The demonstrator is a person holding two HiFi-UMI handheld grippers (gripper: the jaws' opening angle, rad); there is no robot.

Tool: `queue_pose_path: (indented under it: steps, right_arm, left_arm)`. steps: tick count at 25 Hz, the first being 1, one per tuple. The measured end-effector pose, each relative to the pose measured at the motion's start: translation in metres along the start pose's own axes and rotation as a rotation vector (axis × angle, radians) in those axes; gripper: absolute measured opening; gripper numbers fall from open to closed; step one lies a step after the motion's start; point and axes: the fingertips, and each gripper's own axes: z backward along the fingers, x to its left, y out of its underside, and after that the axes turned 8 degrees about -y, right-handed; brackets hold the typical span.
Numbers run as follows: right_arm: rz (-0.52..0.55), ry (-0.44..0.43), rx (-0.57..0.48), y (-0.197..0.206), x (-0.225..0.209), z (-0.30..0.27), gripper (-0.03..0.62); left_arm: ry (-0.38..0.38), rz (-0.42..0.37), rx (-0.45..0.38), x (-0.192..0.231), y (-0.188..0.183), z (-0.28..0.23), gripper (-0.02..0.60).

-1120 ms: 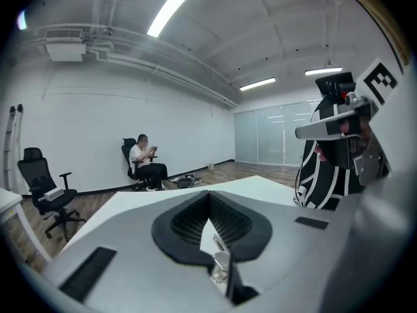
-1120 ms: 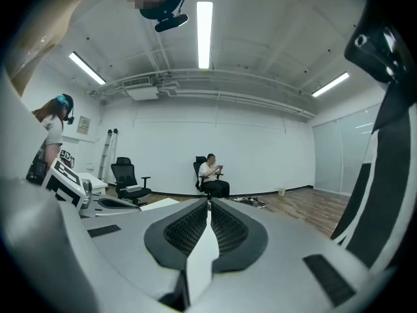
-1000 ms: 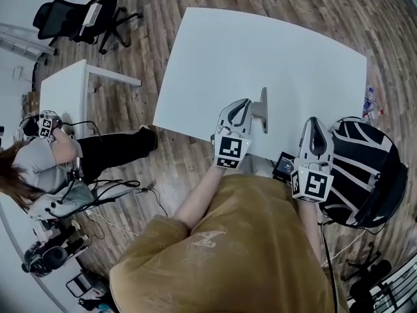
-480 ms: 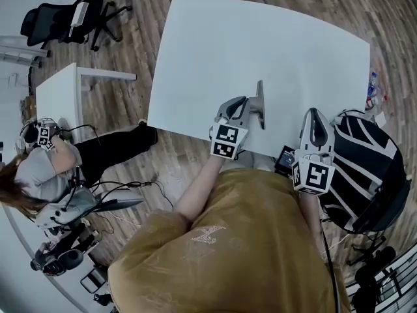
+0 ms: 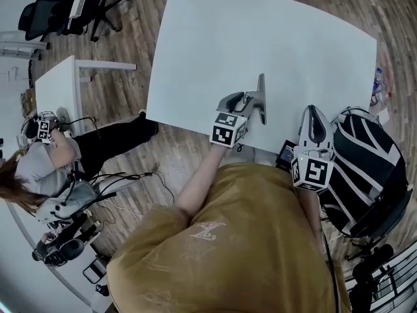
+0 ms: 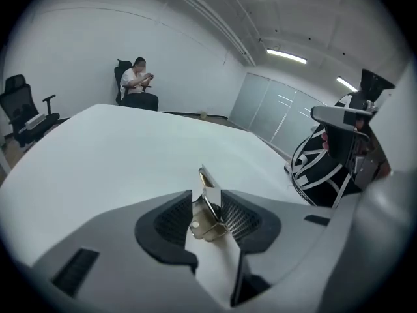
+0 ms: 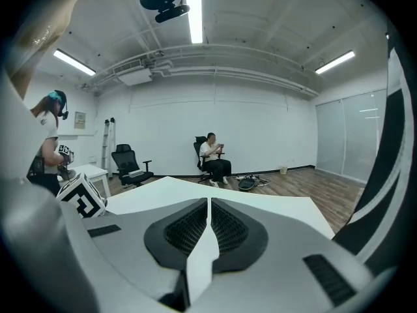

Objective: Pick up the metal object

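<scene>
A grey metal bracket lies on the white table near its front edge. In the left gripper view it is a shiny bent strip that stands between my jaws. My left gripper is at the bracket's near end, and its jaws are opening around the piece; I see a narrow gap and no firm squeeze. The right gripper hovers at the table's front right edge, jaws closed together with nothing in them.
A black-and-white striped bag sits right of the table, with a small black device beside it. A seated person, a small white desk and an office chair are at the left.
My left gripper has shifted right onto the bracket's near end, and its jaws now stand apart around it. The right gripper has stayed where it was.
</scene>
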Motion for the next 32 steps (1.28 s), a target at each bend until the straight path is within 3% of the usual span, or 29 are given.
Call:
queue_pose_path:
  steps: [11,13,15,21,26,32]
  right_arm:
    - [-0.051,-0.05,0.2,0.076,0.004,-0.015,0.009]
    - [-0.06,-0.042,0.236,0.086,0.002,-0.017,0.009]
    - [-0.067,-0.031,0.258,0.094,-0.002,-0.017,0.009]
    - [-0.073,-0.041,0.282,0.103,-0.001,-0.018,0.009]
    - [-0.069,-0.056,0.276,0.102,0.004,-0.02,0.009]
    - [-0.065,-0.04,0.273,0.1,0.0,-0.018,0.009]
  left_arm:
    - [0.026,0.013,0.08,-0.01,0.006,-0.015,0.123]
    - [0.022,-0.014,0.087,-0.01,0.005,-0.015,0.123]
    - [0.016,-0.043,0.091,-0.012,0.005,-0.016,0.124]
    - [0.032,-0.026,0.137,-0.013,0.007,-0.018,0.123]
    - [0.113,0.111,0.265,-0.018,0.015,-0.021,0.106]
    - [0.232,0.245,0.343,-0.021,0.01,-0.021,0.074]
